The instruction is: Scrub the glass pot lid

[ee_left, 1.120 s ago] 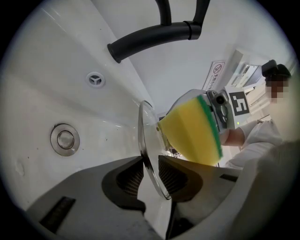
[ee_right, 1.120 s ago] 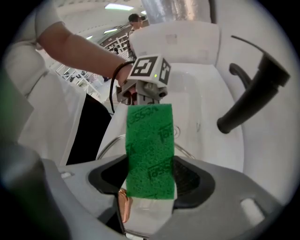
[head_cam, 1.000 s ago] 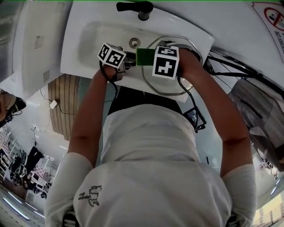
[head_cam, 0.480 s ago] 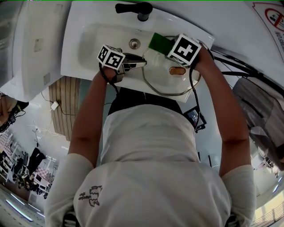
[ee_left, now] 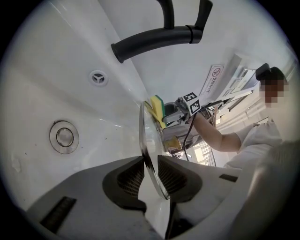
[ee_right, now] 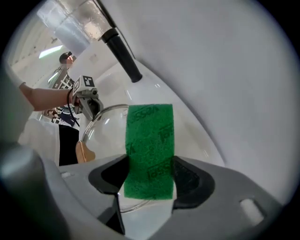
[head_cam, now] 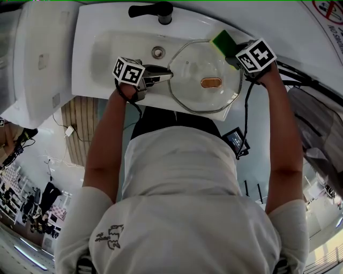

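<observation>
The round glass pot lid point(head_cam: 191, 64) with its tan knob point(head_cam: 211, 82) is held over the white sink point(head_cam: 107, 48). My left gripper point(head_cam: 170, 76) is shut on the lid's left rim; in the left gripper view the rim point(ee_left: 149, 150) runs edge-on between the pads of my left gripper point(ee_left: 151, 176). My right gripper point(head_cam: 231, 51) is shut on a green and yellow sponge point(head_cam: 223, 40) at the lid's far right edge. In the right gripper view the sponge point(ee_right: 149, 150) stands upright in my right gripper point(ee_right: 150, 180), green face showing, with the lid point(ee_right: 105, 126) behind it.
A black faucet point(head_cam: 153, 10) stands at the back of the sink, with the drain point(head_cam: 157, 52) just left of the lid. Black cables point(head_cam: 289, 80) run off to the right. The sink's front rim point(head_cam: 96, 91) lies under my left hand.
My right gripper has carried the sponge from beside the left gripper across the lid to its far right edge, rolling as it went. The knob now shows. The left gripper has kept still.
</observation>
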The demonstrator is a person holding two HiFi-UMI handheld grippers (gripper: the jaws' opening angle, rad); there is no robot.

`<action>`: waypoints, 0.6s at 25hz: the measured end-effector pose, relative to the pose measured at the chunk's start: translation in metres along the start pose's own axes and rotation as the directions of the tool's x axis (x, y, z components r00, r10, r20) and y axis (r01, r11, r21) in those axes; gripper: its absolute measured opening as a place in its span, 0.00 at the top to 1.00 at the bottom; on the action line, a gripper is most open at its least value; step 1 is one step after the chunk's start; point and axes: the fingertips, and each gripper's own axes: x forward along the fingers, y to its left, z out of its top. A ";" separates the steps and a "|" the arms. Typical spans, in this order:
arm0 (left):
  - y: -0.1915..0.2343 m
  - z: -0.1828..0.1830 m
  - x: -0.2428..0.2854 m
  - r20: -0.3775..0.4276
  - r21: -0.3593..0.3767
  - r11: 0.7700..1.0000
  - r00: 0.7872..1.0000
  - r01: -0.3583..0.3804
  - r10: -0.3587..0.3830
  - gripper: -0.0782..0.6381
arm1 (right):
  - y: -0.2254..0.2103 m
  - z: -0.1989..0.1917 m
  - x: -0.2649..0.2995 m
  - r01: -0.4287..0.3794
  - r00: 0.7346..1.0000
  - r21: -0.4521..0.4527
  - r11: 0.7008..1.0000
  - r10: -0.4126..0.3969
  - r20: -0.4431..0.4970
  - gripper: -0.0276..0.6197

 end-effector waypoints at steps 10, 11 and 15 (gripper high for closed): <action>-0.001 0.000 0.002 -0.016 -0.002 1.000 1.000 -0.002 0.002 0.76 | 0.035 0.024 -0.012 0.053 0.999 -0.215 0.975 -0.049 0.023 0.51; 0.000 0.000 0.002 -0.013 -0.002 1.000 1.000 -0.005 0.005 0.76 | 0.054 0.036 -0.011 0.035 0.999 -0.267 0.963 -0.029 0.029 0.51; 0.004 0.000 0.000 -0.012 0.004 1.000 1.000 -0.017 0.017 0.76 | 0.131 0.065 0.006 -0.068 0.998 -0.459 0.886 0.064 -0.024 0.51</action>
